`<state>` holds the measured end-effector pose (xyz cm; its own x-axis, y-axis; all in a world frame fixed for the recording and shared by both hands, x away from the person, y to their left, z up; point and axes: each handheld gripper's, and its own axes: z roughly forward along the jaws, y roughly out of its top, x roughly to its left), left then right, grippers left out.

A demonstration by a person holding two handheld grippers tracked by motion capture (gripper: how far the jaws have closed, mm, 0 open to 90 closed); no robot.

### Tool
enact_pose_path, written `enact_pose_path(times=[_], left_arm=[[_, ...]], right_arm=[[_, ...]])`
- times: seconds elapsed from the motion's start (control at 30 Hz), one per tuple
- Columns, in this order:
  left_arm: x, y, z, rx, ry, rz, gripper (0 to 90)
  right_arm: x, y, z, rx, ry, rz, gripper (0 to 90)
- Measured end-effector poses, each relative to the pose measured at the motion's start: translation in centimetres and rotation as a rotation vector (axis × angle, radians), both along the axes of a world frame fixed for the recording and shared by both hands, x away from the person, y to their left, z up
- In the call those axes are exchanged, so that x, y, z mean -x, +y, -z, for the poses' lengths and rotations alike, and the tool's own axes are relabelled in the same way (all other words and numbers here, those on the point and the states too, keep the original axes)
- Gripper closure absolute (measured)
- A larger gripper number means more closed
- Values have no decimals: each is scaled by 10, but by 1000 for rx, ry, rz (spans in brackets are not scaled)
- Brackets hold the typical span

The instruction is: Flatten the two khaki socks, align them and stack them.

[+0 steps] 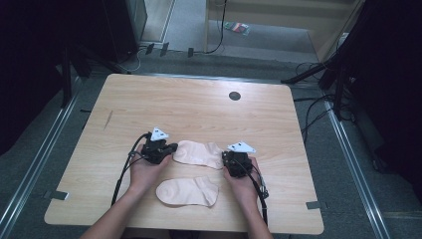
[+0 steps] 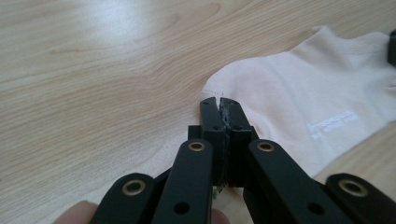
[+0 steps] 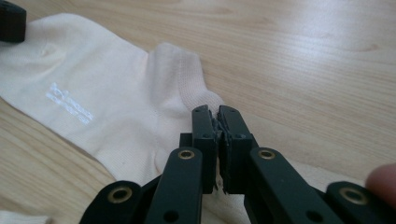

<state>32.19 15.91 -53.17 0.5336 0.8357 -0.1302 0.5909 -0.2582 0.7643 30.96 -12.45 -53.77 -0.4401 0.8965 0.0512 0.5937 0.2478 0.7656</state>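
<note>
The far cream sock (image 1: 199, 153) lies flat, long axis running left-right between the two grippers, with a second sock (image 1: 188, 191) nearer the person. Left gripper (image 2: 219, 103) is pinched tight on its toe edge, right gripper (image 3: 214, 112) on the cuff end. Both hands sit low on the wooden table (image 1: 199, 107), pointed inward.

Before you lies a light wooden table (image 1: 199, 107) with a round dark grommet (image 1: 234, 95) near its far edge; beyond it, grey floor (image 1: 189, 22), cables (image 1: 311, 112), and a small colourful packet (image 1: 238, 28) lying there.
</note>
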Motion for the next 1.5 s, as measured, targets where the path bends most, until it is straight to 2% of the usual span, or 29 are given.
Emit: enact_pose_path(times=[0.1, 0.13, 0.2, 0.4, 0.53, 0.67, 0.77, 0.87, 0.9, 0.93, 1.0, 1.07, 1.17, 1.23, 1.37, 1.47, 1.5], left_arm=[[13, 7, -10, 32, -28, 1, 900], [17, 9, -13, 42, -39, 2, 900], [26, 14, -18, 58, -52, 1, 900], [54, 24, -30, 71, -105, -1, 900], [74, 30, -32, 92, -115, -9, 900], [94, 38, -30, 115, -114, -23, 900], [109, 42, -28, 116, -110, -27, 900], [122, 42, -25, 101, -108, -21, 900], [125, 43, -23, 109, -101, -19, 900], [131, 42, -21, 99, -97, -15, 900], [133, 41, -19, 98, -94, -13, 900], [136, 38, -15, 78, -83, 4, 900], [139, 36, -13, 77, -76, 13, 900], [141, 35, -12, 65, -78, 16, 900], [142, 33, -13, 53, -79, 23, 900], [142, 31, -10, 15, -74, 27, 900], [142, 31, -10, 15, -74, 27, 900]], right_arm=[[8, -5, -13, -43, -18, -16, 879], [8, -5, -13, -43, -18, -16, 879], [16, -7, -22, -66, -28, -33, 878], [33, -4, -34, -75, -46, -73, 878], [51, 5, -45, -76, -61, -111, 878], [62, 8, -48, -80, -60, -139, 877], [75, 12, -49, -79, -48, -168, 877], [82, 12, -49, -73, -42, -180, 877], [85, 13, -48, -70, -36, -185, 877], [90, 13, -46, -60, -21, -191, 877], [93, 13, -44, -55, -14, -193, 877], [97, 11, -39, -55, 3, -194, 877], [102, 9, -35, -81, 24, -186, 877], [105, 11, -32, -59, 28, -196, 876], [106, 11, -28, -56, 38, -202, 876], [104, 11, -24, -48, 47, -201, 875], [103, 11, -23, -47, 50, -201, 872]])
